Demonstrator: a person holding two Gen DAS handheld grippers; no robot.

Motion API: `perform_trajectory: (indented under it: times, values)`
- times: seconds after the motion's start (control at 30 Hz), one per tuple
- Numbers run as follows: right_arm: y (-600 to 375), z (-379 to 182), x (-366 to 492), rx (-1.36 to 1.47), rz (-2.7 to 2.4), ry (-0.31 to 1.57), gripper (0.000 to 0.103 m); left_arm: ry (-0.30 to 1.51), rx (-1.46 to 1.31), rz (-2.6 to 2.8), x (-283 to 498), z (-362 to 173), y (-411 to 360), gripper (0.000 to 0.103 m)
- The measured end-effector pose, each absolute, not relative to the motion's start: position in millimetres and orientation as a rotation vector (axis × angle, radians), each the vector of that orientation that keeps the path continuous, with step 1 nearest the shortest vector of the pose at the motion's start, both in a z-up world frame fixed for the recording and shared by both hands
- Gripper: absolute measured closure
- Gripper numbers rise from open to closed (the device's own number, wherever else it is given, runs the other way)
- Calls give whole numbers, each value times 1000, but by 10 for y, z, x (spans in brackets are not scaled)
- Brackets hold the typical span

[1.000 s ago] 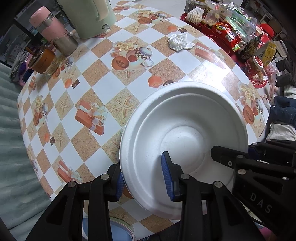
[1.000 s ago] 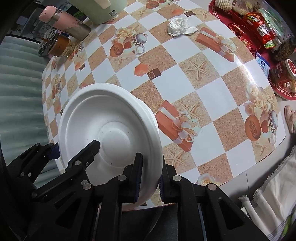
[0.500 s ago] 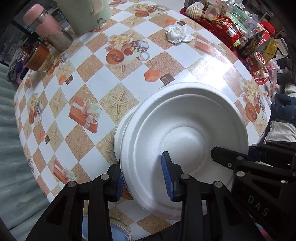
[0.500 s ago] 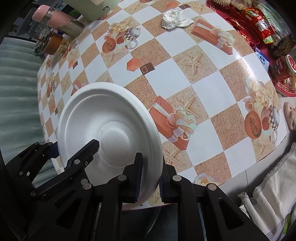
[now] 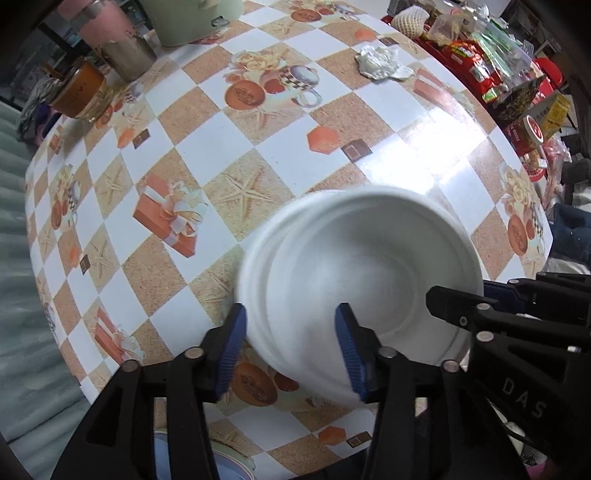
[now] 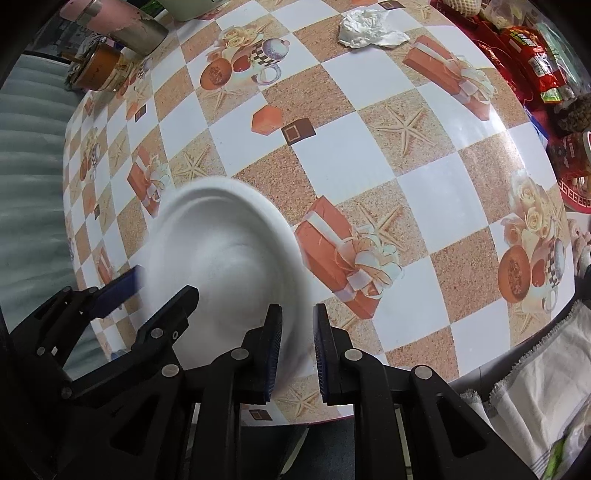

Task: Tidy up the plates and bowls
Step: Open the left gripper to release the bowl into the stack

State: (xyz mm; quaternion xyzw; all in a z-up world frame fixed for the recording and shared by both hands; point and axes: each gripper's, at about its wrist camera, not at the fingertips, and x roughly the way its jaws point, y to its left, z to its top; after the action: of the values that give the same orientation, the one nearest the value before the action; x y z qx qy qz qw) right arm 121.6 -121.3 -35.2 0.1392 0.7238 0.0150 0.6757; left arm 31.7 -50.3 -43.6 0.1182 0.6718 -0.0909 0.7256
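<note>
A white plate (image 5: 369, 266) hangs just over the patterned table (image 5: 295, 140), blurred with motion, and a second white rim seems to lie under its left side. My left gripper (image 5: 290, 350) straddles the near rim; its jaws are opening and the blue pads stand off the plate. In the right wrist view the same plate (image 6: 221, 251) has its right rim between the pads of my right gripper (image 6: 297, 350), which is shut on it. The left gripper's fingers (image 6: 122, 291) show at the plate's left edge there. The right gripper's black frame (image 5: 517, 332) fills the lower right of the left wrist view.
At the far left stand a pink flask (image 5: 118, 40), an orange jar (image 5: 79, 90) and a pale green pot (image 5: 192, 18). Crumpled foil (image 5: 380, 62) lies far back. A red tray of snacks (image 5: 480, 55) sits at the far right. A blue-rimmed dish (image 5: 221, 461) shows below the table's near edge.
The left jaws have spread apart and come off the plate's rim. The plate has sunk closer to the table and now looks blurred. The right gripper still pinches its rim.
</note>
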Motion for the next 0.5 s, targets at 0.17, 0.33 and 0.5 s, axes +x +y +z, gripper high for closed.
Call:
perform_trajectory:
  times: [0.17, 0.33, 0.5]
  values:
    - [-1290, -323, 1220, 300, 5, 1622, 65, 1497, 215, -196, 366, -399, -385, 35]
    - [-1458, -238, 1193, 339, -13, 1587, 12, 1532, 221, -181, 353, -378, -249, 23]
    - [-1465, -238, 1147, 286, -47, 1581, 0, 1537, 230, -174, 250, -358, -196, 18]
